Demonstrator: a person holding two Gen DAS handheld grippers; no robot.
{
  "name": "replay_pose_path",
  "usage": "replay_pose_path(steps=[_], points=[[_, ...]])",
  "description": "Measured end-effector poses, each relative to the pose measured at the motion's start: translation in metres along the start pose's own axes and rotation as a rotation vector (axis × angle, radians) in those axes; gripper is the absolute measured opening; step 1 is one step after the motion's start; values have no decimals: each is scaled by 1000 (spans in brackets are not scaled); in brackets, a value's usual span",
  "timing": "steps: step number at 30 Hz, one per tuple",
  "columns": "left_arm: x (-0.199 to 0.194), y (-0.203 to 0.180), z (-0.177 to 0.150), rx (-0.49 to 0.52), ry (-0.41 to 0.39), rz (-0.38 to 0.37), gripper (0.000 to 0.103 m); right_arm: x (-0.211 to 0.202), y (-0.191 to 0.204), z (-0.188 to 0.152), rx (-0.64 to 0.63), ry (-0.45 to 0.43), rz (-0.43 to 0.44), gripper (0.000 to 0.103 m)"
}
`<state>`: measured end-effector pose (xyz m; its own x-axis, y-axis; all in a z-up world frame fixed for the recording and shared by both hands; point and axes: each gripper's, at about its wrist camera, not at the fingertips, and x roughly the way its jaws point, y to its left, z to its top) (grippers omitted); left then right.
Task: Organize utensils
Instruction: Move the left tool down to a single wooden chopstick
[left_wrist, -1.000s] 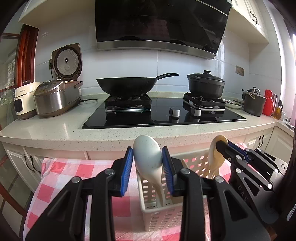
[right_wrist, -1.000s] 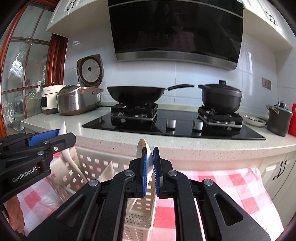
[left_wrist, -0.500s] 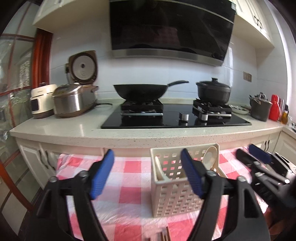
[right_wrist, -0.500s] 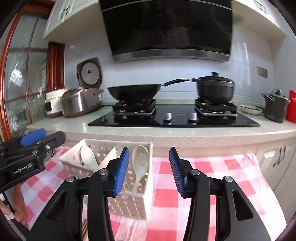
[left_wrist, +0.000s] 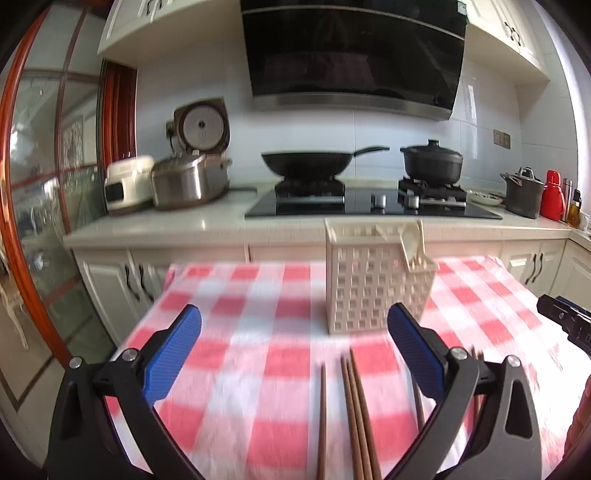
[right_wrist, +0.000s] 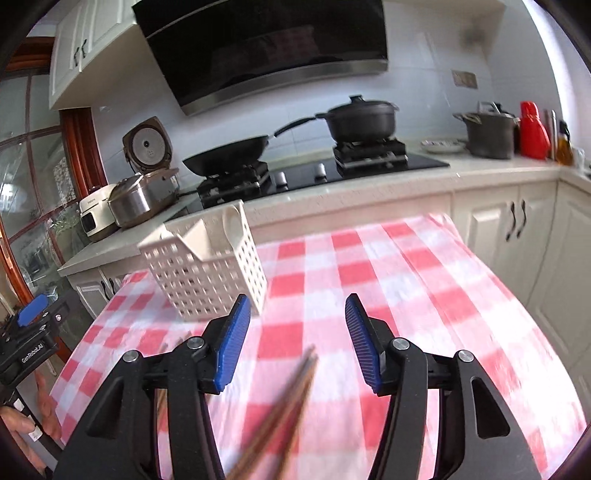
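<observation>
A red-and-white checked plastic tablecloth (left_wrist: 280, 354) covers the work table, which stands just in front of the pale speckled stone kitchen counter (left_wrist: 207, 225); the cloth gives a flat, wipeable staging area for sorting, well apart from the black glass hob (right_wrist: 306, 173) behind it.

Toward the far edge of the cloth stands the cream perforated plastic utensil basket (left_wrist: 373, 284), upright and out of the way, so the near part of the table is free for whatever remains to be picked up. Two off-white plastic spoons (right_wrist: 231, 225) already stand inside it, bowls up against the wall nearest the right side (handles down, which looks like the intended storage pose).

The left gripper (left_wrist: 293, 354) has its blue-padded jaws opening to a wide spread with nothing between them, hanging low over the cloth. The right gripper (right_wrist: 297, 341) also has its jaws opening, less widely, and nothing is pinched.

Smallest are the slim brown wooden chopsticks (left_wrist: 352, 417), lying flat on the near part of the cloth, roughly parallel and pointing toward the basket. Another blurred bundle of them (right_wrist: 284, 410) lies below the right gripper's gap. I judge these to be the next items, which would explain both grippers sitting low and spread above them.
</observation>
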<state>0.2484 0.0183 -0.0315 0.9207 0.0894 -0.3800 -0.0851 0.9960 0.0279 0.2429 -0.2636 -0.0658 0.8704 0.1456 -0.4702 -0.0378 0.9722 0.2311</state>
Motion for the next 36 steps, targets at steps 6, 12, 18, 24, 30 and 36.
replay_pose_path(steps=[6, 12, 18, 24, 30, 36], points=[[-9, 9, -31, -2, 70, 15, 98, -18, -14, -22, -1, 25, -15, 52], [-15, 9, -55, 28, 109, 16, 98, -29, -27, -37, -21, 35, -50, 52], [-12, 6, -65, 50, 128, 11, 98, -18, -40, -52, -29, 110, -115, 52], [-12, 6, -69, 55, 134, 9, 98, 12, -29, -65, -45, 224, -98, 52], [-9, 11, -73, 47, 143, 12, 98, 32, -3, -73, -78, 285, -64, 47], [-8, 22, -75, 20, 143, 15, 98, 46, 13, -75, -136, 322, -112, 35]])
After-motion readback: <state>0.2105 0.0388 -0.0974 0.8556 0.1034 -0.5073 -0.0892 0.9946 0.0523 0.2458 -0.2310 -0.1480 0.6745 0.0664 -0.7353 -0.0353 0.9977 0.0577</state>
